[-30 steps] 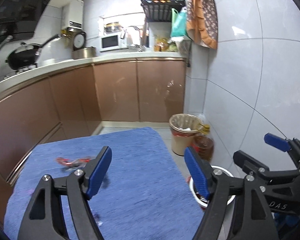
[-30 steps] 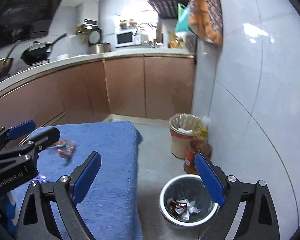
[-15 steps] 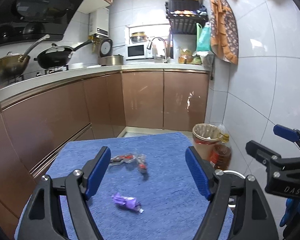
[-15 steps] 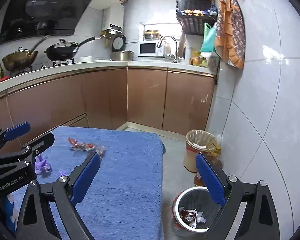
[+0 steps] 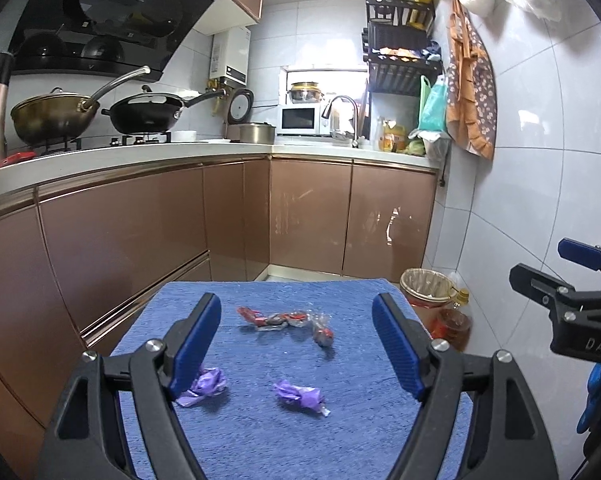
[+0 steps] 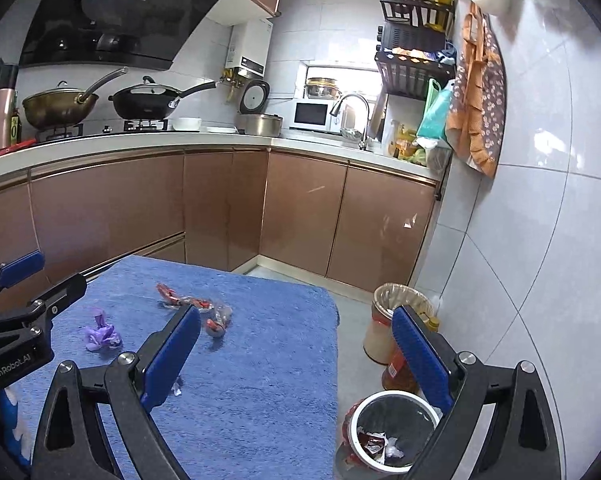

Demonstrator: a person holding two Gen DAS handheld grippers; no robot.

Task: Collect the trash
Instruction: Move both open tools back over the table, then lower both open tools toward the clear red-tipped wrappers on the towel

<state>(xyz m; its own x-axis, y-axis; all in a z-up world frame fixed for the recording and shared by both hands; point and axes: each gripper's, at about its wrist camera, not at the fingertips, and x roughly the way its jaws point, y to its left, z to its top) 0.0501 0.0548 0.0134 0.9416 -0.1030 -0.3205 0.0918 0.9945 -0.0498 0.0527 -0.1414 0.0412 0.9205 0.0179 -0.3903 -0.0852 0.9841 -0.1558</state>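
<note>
Both hand-held grippers (image 5: 296, 344) (image 6: 296, 356) spread wide, empty, above crinkled wrappers (image 5: 298, 394) on nubby blue cloth (image 5: 340, 440)

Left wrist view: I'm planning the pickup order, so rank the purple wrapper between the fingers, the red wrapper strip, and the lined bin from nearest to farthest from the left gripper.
1. Purple wrapper, on the blue cloth between the left gripper fingers.
2. Red wrapper strip, farther up the cloth, centre.
3. Lined bin, on the floor beyond the cloth's right corner.
</note>
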